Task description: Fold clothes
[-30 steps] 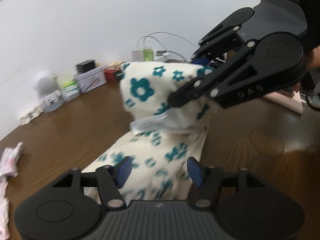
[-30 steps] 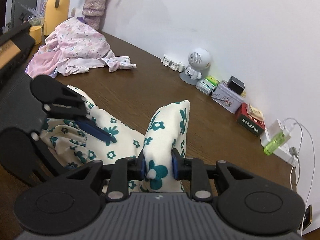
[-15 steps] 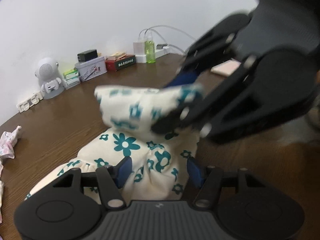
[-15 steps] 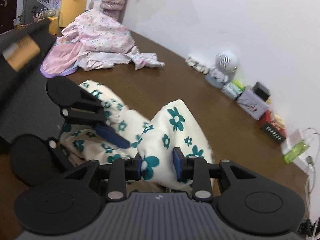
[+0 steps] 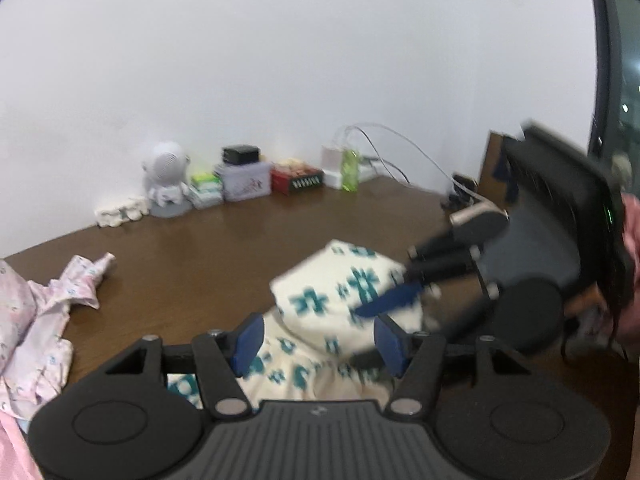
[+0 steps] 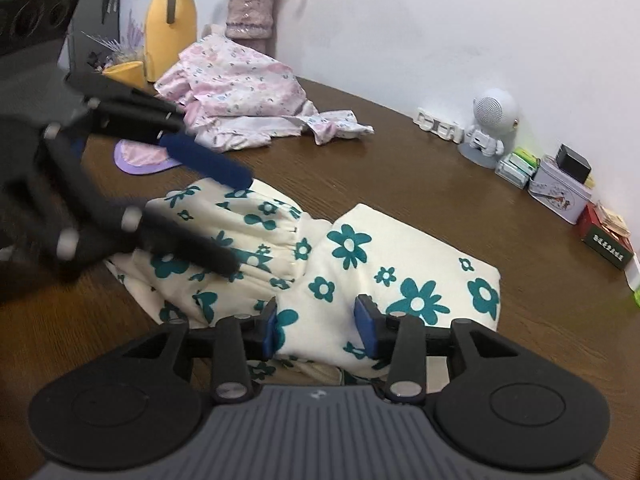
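A cream garment with teal flowers (image 6: 352, 256) lies folded over on the brown table (image 6: 420, 168); it also shows, blurred, in the left wrist view (image 5: 336, 296). My right gripper (image 6: 322, 322) is open, its pads either side of the folded flap without pinching it. My left gripper (image 5: 318, 338) is open just above the garment's near part. In the right wrist view the left gripper (image 6: 216, 208) hovers open over the garment's gathered left part. In the left wrist view the right gripper (image 5: 384, 300) reaches in from the right.
A pile of pink floral clothes (image 6: 236, 92) lies at the back left, with a yellow jug (image 6: 170, 24) and a vase (image 6: 250, 14) behind. Along the wall stand a white robot figure (image 6: 490, 124), tins (image 6: 560, 194), a red box (image 6: 606, 240) and charger cables (image 5: 380, 148).
My right gripper has lowered the folded flap onto the garment and opened, letting it go. My left gripper has drawn back a little and stays open.
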Demonstrator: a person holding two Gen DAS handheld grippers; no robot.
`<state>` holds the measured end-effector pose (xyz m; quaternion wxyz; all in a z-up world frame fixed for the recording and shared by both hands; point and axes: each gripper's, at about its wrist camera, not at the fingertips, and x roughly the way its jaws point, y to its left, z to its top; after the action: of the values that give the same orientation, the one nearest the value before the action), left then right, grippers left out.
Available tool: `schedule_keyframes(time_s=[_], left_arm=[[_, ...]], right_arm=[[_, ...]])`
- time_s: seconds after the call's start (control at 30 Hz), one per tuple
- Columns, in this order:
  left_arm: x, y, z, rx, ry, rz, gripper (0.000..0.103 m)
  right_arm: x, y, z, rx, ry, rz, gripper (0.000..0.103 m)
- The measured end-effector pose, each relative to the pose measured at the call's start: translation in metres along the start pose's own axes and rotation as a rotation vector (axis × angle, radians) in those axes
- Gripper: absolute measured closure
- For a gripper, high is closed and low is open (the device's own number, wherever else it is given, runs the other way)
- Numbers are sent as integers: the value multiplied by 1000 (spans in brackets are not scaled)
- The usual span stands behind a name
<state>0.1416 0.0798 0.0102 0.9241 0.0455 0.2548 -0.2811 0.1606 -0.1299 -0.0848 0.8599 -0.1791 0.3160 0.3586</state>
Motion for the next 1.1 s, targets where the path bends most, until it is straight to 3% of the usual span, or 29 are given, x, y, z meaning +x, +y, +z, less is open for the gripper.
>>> schedule_keyframes(time_s=[0.13, 0.2, 0.37, 0.43, 0.6, 0.73, 0.9, 1.1], left_arm=[[18, 2, 16, -30, -12, -12, 47], [29, 0, 22, -27, -7, -27, 60], [57, -5, 27, 14, 32, -40, 61], [65, -6, 25, 25, 54, -40, 61], [73, -8, 14, 64, 104, -23, 61], [72, -7, 2, 73, 137, -2, 61], [70, -4, -4, 64, 148, 12, 61], [70, -7, -10, 99, 146, 23, 61]], right_arm=[[0, 2, -5, 1, -28, 16, 61], [-2, 1, -7, 10, -50, 39, 55], [-38, -19, -15, 96, -117, 180, 49], [-55, -32, -19, 112, -132, 197, 47], [-74, -84, -30, 210, -177, 98, 47], [-51, -116, -31, 261, -205, 136, 58], [-16, -107, -28, 180, -153, 141, 60], [-8, -85, -32, 92, -127, 84, 59]])
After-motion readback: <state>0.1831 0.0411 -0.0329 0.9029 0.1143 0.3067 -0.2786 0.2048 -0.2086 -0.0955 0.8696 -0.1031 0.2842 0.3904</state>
